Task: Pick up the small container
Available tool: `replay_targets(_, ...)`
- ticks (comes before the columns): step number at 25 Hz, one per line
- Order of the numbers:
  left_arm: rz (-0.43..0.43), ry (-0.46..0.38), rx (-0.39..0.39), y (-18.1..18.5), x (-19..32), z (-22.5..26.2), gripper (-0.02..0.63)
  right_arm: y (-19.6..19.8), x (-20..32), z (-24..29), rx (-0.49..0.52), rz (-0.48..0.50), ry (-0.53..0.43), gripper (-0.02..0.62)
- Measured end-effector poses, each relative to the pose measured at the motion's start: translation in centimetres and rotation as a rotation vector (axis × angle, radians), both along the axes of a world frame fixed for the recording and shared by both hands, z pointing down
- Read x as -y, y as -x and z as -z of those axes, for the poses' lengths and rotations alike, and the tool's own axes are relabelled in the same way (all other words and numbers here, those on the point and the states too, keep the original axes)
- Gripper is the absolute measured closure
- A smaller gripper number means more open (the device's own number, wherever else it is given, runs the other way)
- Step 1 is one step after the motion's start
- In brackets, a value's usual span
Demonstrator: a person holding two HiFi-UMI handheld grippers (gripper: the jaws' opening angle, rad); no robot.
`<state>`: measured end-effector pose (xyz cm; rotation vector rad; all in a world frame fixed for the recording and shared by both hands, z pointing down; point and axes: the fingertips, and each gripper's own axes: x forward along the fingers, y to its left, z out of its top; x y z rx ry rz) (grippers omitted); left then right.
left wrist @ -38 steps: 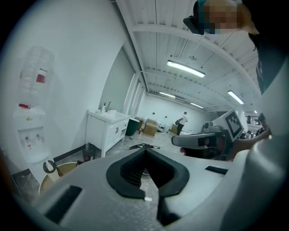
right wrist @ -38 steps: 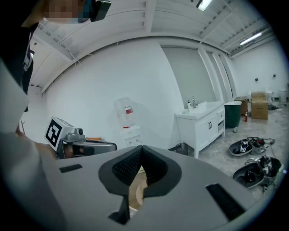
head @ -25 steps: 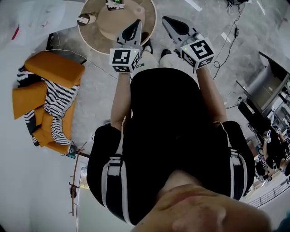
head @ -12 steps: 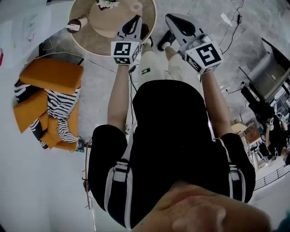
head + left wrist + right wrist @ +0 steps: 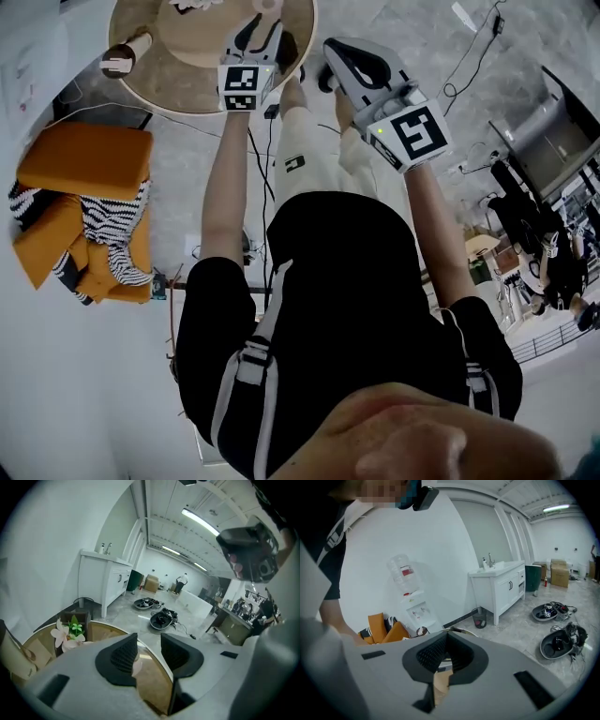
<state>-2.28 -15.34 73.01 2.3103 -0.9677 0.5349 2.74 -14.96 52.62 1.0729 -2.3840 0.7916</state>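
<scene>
At the far left, orange cushions (image 5: pixel 82 157) lie on the grey floor with a black-and-white striped cloth (image 5: pixel 114 217) draped over them. To their right, far from the person (image 5: pixel 347 281), stands a round wooden table (image 5: pixel 159 92). A pale tube (image 5: pixel 120 58) with a dark end lies on its side at the table's left rim. Further right on the tabletop, a pale flower (image 5: pixel 64 634) with green leaves stands in a dark square pot.

The left gripper (image 5: pixel 260 26) reaches out over the table's right half and tilts downward, its marker cube above the table's near rim. Its 2 jaws have just been opening and stand apart, with nothing pressed between the pads. The small container (image 5: pixel 136 663), pale and pinkish, stands on the tabletop just past the jaw tips. The left-hand jaw hides part of it, and only a sliver shows low in the gap. It is not held.

Right of that, the right gripper (image 5: pixel 330 45) hangs beside the table's right rim, above the person's pale trouser legs. Its 2 jaws are closed, tips together, gripping nothing. In the right gripper view, a white cabinet (image 5: pixel 502 587) with a sink tap stands against the far wall, right of the table.
</scene>
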Motion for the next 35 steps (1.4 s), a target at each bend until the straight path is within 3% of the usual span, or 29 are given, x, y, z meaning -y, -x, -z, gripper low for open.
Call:
replay_targets(6,-0.064,0.015,0.083,-0.9,0.7,-6.6,0.390,-0.5,0.0,-2.8,0.003,-0.024,0.042,0.594)
replay_targets(13,-0.071,0.048,0.165,-1.4,0.7,-11.8,0.383,-2.5,-0.6,-5.4,-0.014,-0.056,0.087,0.594)
replay_targets(22,-0.035,0.009,0.234,-2.4,1.6,-13.3,0.385,-3.7,-1.7,-5.7,-0.011,-0.079,0.109,0.594)
replay_targets(28,0.039,0.000,0.246,-1.8,2.3,-13.5,0.449,-4.5,-2.2,-6.0,-0.017,-0.105,0.122,0.594)
replay_targets(35,0.026,-0.009,0.294,-1.8,2.3,-13.7,0.462,-4.1,-2.3,-6.1,-0.016,-0.101,0.123,0.594)
